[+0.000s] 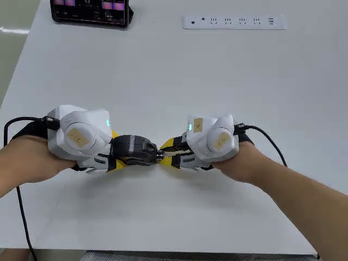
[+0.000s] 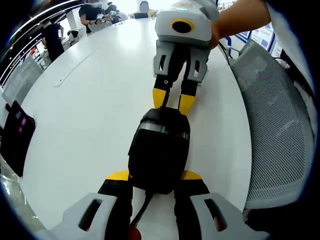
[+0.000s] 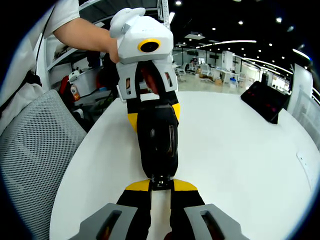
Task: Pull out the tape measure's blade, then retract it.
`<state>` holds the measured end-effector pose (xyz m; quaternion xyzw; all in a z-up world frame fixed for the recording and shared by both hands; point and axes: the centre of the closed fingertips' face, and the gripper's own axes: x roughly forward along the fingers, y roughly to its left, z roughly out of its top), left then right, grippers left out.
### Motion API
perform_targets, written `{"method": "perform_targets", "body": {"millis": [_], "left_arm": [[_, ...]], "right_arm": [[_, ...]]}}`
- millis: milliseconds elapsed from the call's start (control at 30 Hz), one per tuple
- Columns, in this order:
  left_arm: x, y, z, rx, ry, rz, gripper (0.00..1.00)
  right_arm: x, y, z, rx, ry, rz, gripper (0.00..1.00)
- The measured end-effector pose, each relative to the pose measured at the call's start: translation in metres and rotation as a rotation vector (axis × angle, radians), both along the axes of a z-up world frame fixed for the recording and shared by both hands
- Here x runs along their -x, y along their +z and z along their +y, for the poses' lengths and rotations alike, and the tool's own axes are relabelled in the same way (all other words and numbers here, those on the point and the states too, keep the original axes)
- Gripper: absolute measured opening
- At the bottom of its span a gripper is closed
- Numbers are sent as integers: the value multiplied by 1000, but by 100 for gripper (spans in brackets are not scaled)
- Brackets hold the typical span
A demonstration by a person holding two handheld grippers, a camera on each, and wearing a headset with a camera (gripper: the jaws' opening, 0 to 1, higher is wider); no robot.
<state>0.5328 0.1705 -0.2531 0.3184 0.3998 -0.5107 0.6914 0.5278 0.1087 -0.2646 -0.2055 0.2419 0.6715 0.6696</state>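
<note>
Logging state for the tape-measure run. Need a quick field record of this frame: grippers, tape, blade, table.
left gripper: shut on tape measure, around its case
right gripper: shut on blade tip at the case mouth
blade: barely out, pull not yet made
gripper layout: facing each other, tips almost meeting
table: white; power strip and dark device at far side

Bright o/h light, soft shadows, fisheye edges
</note>
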Motion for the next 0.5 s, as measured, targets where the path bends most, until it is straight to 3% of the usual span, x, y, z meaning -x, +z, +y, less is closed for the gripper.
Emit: {"method": "perform_targets", "body": {"millis": [500], "left_arm": [[0,0,0,1,7,0,27]], "right_arm": [[-1,2,-8,5,-3,6,10]]}}
